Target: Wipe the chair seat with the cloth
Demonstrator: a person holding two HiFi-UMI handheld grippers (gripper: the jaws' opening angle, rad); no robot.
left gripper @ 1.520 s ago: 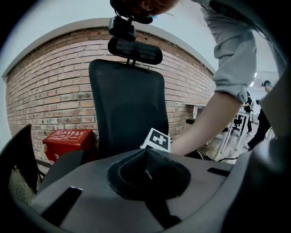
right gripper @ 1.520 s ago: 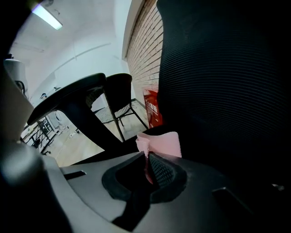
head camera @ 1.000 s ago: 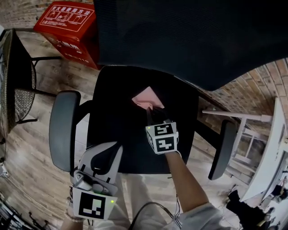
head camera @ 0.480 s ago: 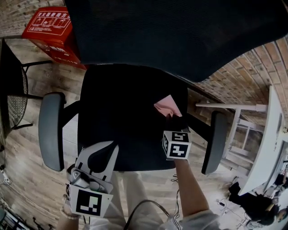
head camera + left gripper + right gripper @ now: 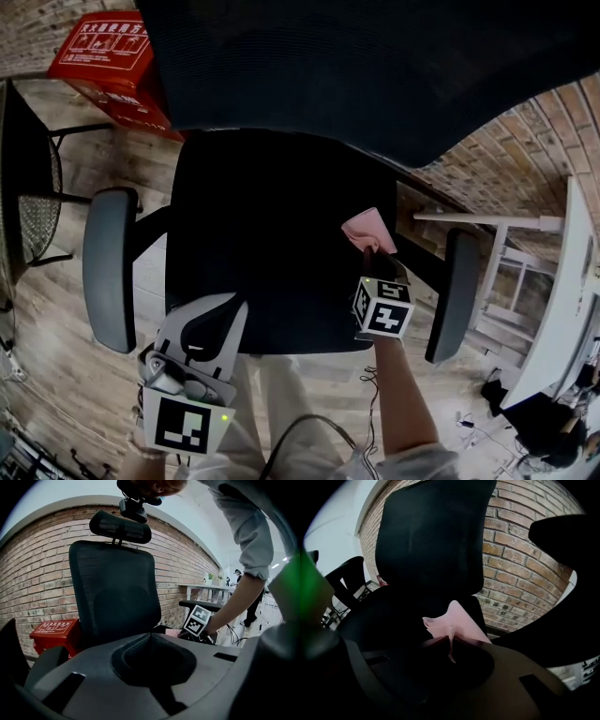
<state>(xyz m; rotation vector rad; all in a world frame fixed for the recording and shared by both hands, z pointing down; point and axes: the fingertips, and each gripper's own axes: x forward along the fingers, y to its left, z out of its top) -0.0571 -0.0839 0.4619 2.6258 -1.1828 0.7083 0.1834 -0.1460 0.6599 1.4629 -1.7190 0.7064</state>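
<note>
The black office chair seat [image 5: 253,244] fills the middle of the head view. A pink cloth [image 5: 368,230] lies on the seat's right side, close to the right armrest [image 5: 450,295]. My right gripper [image 5: 375,255] is shut on the cloth's near edge, its marker cube just behind. In the right gripper view the cloth [image 5: 452,623] bunches up out of the closed jaws of the right gripper [image 5: 450,643], with the backrest [image 5: 436,541] beyond. My left gripper [image 5: 225,309] hovers over the seat's front left corner, shut and holding nothing; the left gripper [image 5: 150,637] faces the backrest.
The tall mesh backrest [image 5: 356,66] overhangs the seat's far side. The left armrest [image 5: 108,267] flanks the seat. A red box [image 5: 103,52] stands on the wooden floor at the back left, a black wire-frame piece [image 5: 23,187] at the left, a white table [image 5: 562,309] at the right.
My right gripper has dragged the pink cloth from the seat's middle to its right side, near the armrest. The left gripper has stayed at the front left corner.
</note>
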